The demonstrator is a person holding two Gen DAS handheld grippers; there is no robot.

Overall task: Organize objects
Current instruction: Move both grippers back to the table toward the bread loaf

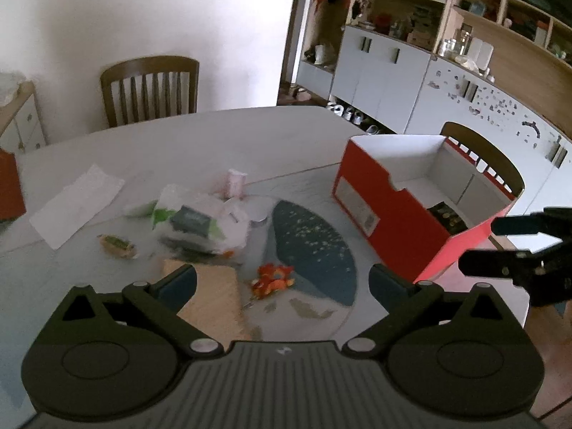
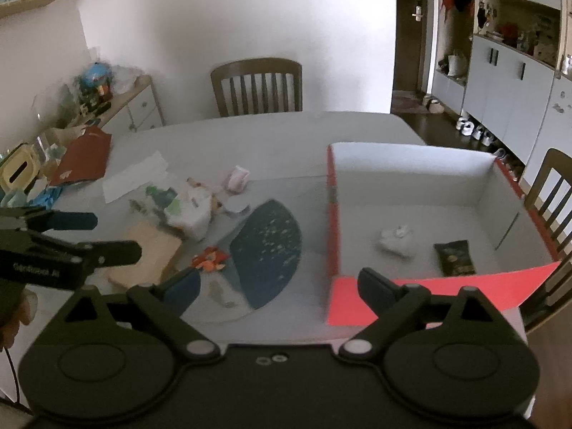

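A red shoebox (image 1: 386,211) (image 2: 332,214) stands open on the right of the table; a dark packet (image 2: 455,257) and a crumpled white item (image 2: 397,241) lie inside. Left of it lie an orange toy (image 1: 271,280) (image 2: 211,259), a white plastic bag with a green pack (image 1: 193,221) (image 2: 182,211), a pink container (image 1: 236,182), a snack bar (image 1: 116,245) and a wooden board (image 1: 214,296). My left gripper (image 1: 282,279) (image 2: 103,236) hovers open above the toy. My right gripper (image 2: 280,280) (image 1: 500,245) is open at the box's near corner. Neither holds anything.
A dark blue oval mat (image 1: 314,250) lies mid-table, a white paper sheet (image 1: 77,205) far left. A red lid (image 2: 84,157) leans at the cluttered left end. Wooden chairs (image 1: 150,89) (image 2: 550,193) stand behind and right of the table. The table's right edge runs just past the box.
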